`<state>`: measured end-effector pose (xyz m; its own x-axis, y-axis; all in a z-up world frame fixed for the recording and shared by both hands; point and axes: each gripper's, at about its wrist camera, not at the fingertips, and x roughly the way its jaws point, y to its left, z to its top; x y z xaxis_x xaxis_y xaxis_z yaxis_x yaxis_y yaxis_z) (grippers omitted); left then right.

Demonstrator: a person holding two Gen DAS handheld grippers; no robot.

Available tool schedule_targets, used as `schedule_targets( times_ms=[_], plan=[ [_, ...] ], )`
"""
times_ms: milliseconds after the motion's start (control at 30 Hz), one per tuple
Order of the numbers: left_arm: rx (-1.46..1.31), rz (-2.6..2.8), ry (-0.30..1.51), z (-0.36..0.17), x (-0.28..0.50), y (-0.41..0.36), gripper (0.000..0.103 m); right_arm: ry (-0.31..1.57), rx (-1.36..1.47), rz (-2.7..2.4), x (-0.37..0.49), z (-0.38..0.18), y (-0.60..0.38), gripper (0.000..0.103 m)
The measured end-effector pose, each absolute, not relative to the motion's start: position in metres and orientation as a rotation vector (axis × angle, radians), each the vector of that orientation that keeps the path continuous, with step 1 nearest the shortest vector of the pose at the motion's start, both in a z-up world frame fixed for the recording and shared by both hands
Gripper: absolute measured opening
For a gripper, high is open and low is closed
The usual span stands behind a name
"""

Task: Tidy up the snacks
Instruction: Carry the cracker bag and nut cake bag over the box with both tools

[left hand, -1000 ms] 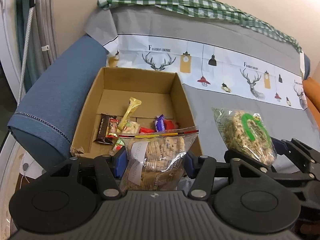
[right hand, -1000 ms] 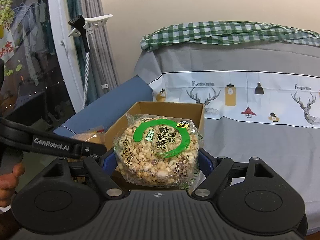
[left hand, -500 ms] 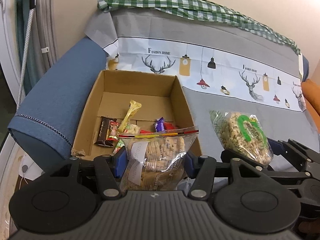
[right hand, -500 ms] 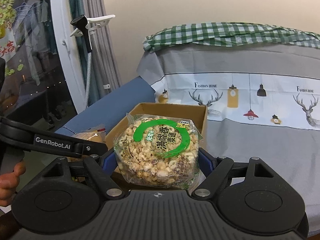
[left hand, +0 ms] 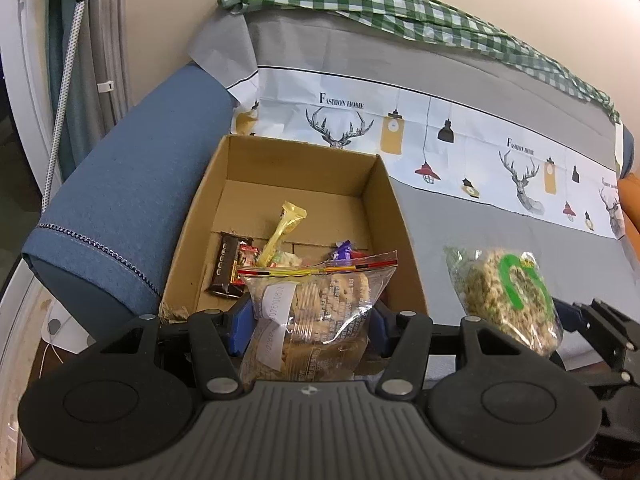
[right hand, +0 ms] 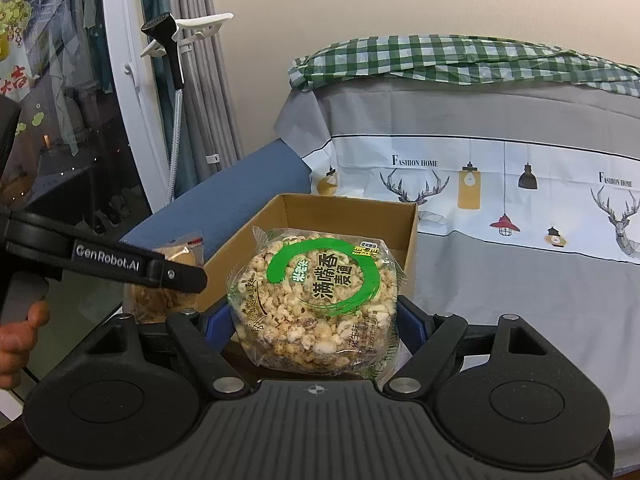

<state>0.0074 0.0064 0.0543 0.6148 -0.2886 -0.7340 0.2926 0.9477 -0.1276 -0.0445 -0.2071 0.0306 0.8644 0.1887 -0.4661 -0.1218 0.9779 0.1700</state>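
Note:
My left gripper [left hand: 310,316] is shut on a clear zip bag of biscuits [left hand: 316,312], held just in front of an open cardboard box [left hand: 396,220] on the sofa seat. Inside the box lie a dark chocolate bar [left hand: 226,266], a yellow-wrapped stick [left hand: 284,226] and a few small sweets. My right gripper [right hand: 316,324] is shut on a round puffed-rice cake pack with a green ring [right hand: 316,300], held upright short of the box [right hand: 408,236]. The left wrist view shows that pack [left hand: 508,296] off to the right of the box. The left gripper [right hand: 160,276] with its bag shows at the left of the right wrist view.
A blue sofa arm [left hand: 128,200] runs along the box's left side. The grey seat cover [left hand: 500,232] with a deer-print band lies right of the box. A green check cloth [left hand: 380,0] tops the backrest. A garment steamer [right hand: 172,64] and curtains stand at left. A person's fingers [right hand: 20,328] grip the left handle.
The left gripper with the biscuit bag has shifted slightly, so the box and the rice cake pack sit a little lower in its view. The right gripper has hardly moved.

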Motion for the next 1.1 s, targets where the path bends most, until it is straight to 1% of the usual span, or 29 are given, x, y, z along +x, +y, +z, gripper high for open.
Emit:
schedule_targets(
  times_ms=[333,467,833,1100],
  plan=[
    [0.035,-0.306,0.848,0.053,0.027,0.009,0.062,0.477,0.097,0.140,-0.040,0.032,-0.202,0.082],
    [0.021,-0.296,0.862,0.051,0.041,0.013,0.062,0.496,0.113,0.125,-0.029,0.030,-0.207,0.082],
    [0.039,-0.242,0.892,0.036,0.092,0.016,0.062,0.526,0.108,0.142,0.020,0.020,-0.202,0.082],
    [0.088,-0.220,0.948,0.008,0.144,0.006,0.062,0.616,0.095,0.168,0.072,-0.009,-0.195,0.082]
  ],
)
